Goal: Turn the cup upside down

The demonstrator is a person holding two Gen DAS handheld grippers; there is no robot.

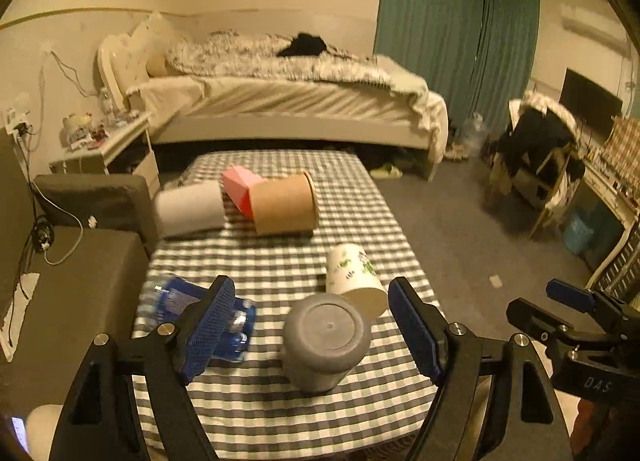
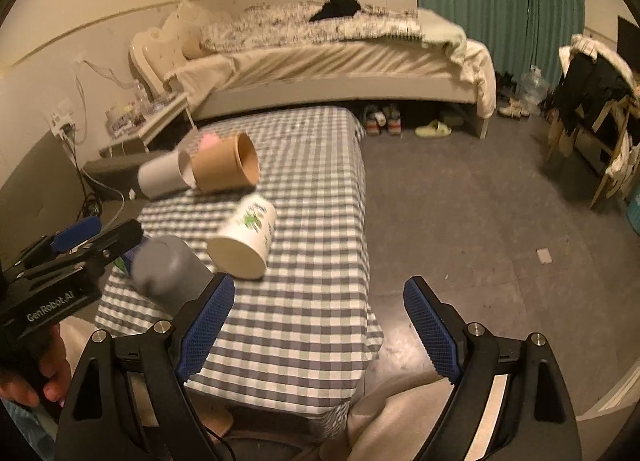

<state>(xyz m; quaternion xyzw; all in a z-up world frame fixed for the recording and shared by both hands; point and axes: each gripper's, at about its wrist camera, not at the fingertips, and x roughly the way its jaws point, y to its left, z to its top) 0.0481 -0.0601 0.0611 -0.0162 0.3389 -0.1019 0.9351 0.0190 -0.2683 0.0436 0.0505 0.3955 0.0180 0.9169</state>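
Both grippers, left (image 1: pixel 310 325) & right (image 2: pixel 320 325), spread wide, gripping nothing; grey cup (image 1: pixel 326 341) stands base-up on desk (image 1: pixel 280 413), so flip looks done, others lie sideways

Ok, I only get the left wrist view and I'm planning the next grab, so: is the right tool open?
Observer: Yes. The right tool is open, with nothing between its fingers.
Operator: Where is it pointing?
Observer: At the right-hand edge of the checked table. Its left finger is over the cloth and its right finger is over the floor.
Operator: Is anything inside the brown cup?
Observer: The brown cup lies on its side, and its open mouth shows nothing inside.
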